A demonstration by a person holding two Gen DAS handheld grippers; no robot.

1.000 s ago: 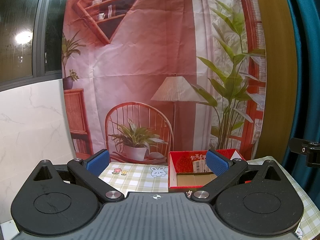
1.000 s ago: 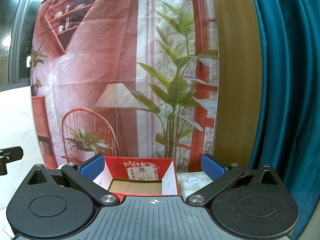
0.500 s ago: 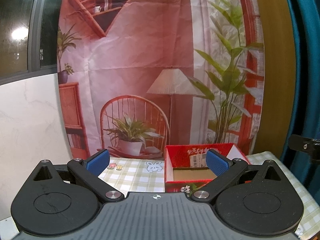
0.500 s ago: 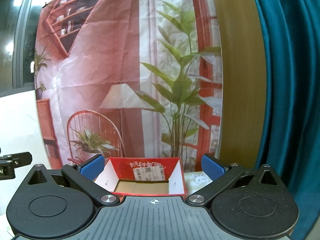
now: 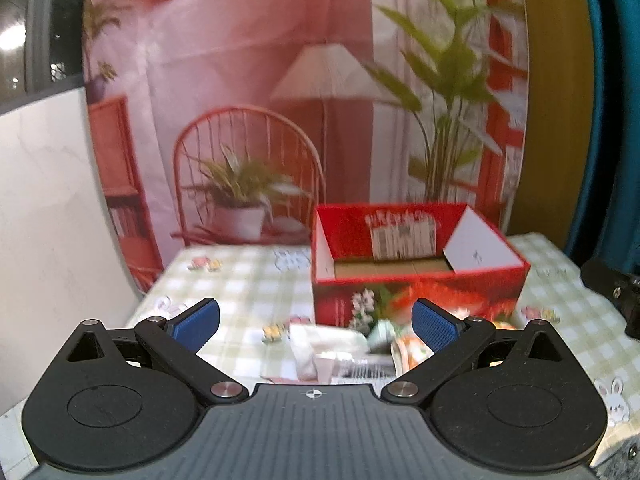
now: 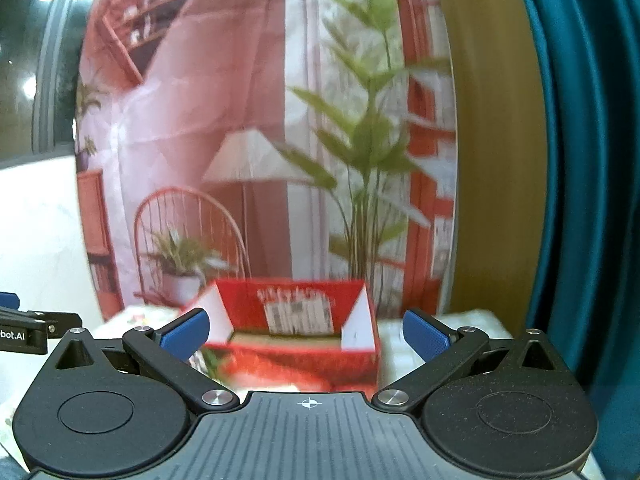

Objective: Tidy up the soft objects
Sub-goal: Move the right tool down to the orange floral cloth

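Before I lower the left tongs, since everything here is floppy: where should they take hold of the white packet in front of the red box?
Probably across the white packet's raised middle fold, coming straight down from above. It lies flat on the checked cloth, and the left tongs, open, already straddle it.

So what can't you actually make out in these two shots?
- Soft packets in front of the red box, left wrist view: motion blur and the left gripper body cut off their near ends; number and kind unclear.
- Label inside the box, right wrist view: too blurred to read.
- Tablecloth, right wrist view: mostly hidden behind the right gripper.
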